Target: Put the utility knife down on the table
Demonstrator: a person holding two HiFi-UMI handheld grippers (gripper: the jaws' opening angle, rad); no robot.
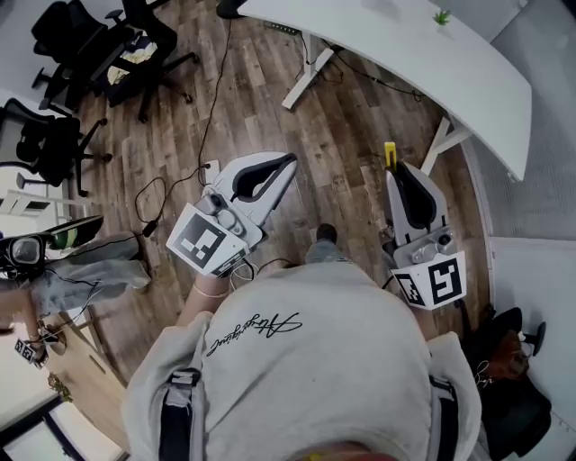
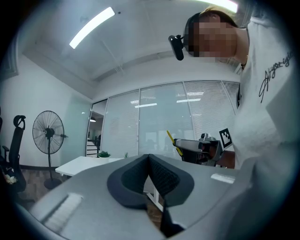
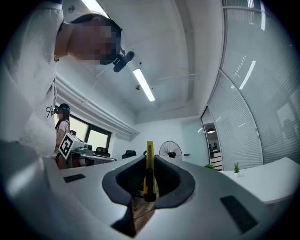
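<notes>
Right gripper view is giving me the clearest look at the utility knife (image 3: 149, 174): a slim yellow body, seen edge-on, with a darker groove running down its length. It is standing upright between the dark ribbed pads (image 3: 165, 176), and its upper end is poking out past the jaw tips. The right gripper (image 1: 394, 169) is clamping on it, both pads pressing against the yellow sides, so the knife is sitting in the grip and off any surface. From the head view I am seeing only its yellow end jutting beyond the tips, hanging over the wooden floor (image 1: 270, 108) and near the leg of the white table (image 1: 468, 72) but not over the tabletop. A small green plant (image 1: 441, 16) is sitting on that table. The left gripper (image 2: 149, 157) is showing its jaws brought together with nothing between them, and it is hanging over the floor, well apart from the right one. Black office chairs (image 1: 135, 45) are standing at the far left.
</notes>
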